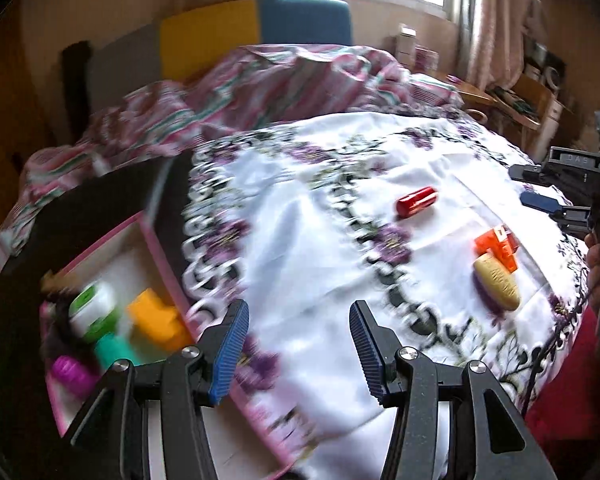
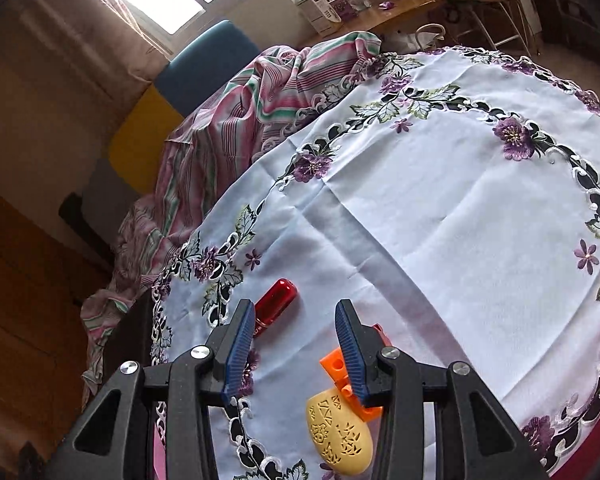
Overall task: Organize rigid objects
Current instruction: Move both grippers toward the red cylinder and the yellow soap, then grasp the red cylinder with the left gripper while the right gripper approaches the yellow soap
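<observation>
Box [image 1: 100, 240]: pink-rimmed, lower left of left-wrist view, partly off the cloth edge; serves as collection spot, judging by contents.
In box: green-white tub [image 1: 94, 312], orange block [image 1: 156, 320], teal piece [image 1: 114, 350], purple ribbed piece [image 1: 70, 372]; blurred, so exact type unclear.
Left gripper [image 1: 296, 344]: jaws spread, nothing btwn pads; sits bottom centre, just right of box, prob. free for next pick.
Cloth [image 2: 460, 220]: white w/ purple flowers, work surface for loose items.
Left to sort: red cylinder [image 2: 276, 306] lying flat, centre-left bottom of right-wrist view; orange bracket [image 2: 340, 376] touching yellow oval piece [image 2: 340, 436], lower centre.
Right gripper [image 2: 294, 348]: jaws apart, gripping nothing; red cylinder beyond left pad, orange bracket under right pad — which one targeted, can't tell.
Grouping: three loose items near each other on right of left-wrist view, well apart from box.
</observation>
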`<state>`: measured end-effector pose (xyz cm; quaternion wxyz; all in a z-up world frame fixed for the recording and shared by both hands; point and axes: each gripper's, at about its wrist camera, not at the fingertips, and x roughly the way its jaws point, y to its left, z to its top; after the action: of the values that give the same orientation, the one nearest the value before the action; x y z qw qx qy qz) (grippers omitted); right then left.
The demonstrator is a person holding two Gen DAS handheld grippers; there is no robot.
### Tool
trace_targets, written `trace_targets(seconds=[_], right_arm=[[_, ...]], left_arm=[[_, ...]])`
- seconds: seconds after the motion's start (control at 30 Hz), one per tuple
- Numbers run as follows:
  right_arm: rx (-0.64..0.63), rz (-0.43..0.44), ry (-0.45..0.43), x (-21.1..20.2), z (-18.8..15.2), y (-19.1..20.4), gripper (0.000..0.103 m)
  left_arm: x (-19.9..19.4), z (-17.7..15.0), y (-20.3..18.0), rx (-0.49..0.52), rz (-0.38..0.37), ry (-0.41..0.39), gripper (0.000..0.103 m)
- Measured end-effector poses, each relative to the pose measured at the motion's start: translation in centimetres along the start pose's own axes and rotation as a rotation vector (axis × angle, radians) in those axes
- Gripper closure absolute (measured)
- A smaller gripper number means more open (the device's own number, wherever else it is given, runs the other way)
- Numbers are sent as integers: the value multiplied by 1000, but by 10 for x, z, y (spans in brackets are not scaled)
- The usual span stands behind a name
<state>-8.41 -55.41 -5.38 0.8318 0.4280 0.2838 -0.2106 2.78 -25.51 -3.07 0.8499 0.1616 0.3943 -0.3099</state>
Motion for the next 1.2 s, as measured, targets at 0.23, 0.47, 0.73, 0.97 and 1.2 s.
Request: trace_targets(seconds=[0.23,0.47,0.73,0.97,1.2], right_arm=[[23,33,14,1,0,-4,61],[58,42,23,2,1,-10,61],[96,74,55,8,1,-16,61],[113,100,65,10,1,-17,61],[106,99,64,9,0,-16,61]], left_arm=[[51,43,-48,109,-83,23,44],[97,79,-87,216,-122,21,35],[137,103,-112,291,-176,43,30],[162,113,-129,362,-207,59,30],[188,106,-143,393,-226,117,76]])
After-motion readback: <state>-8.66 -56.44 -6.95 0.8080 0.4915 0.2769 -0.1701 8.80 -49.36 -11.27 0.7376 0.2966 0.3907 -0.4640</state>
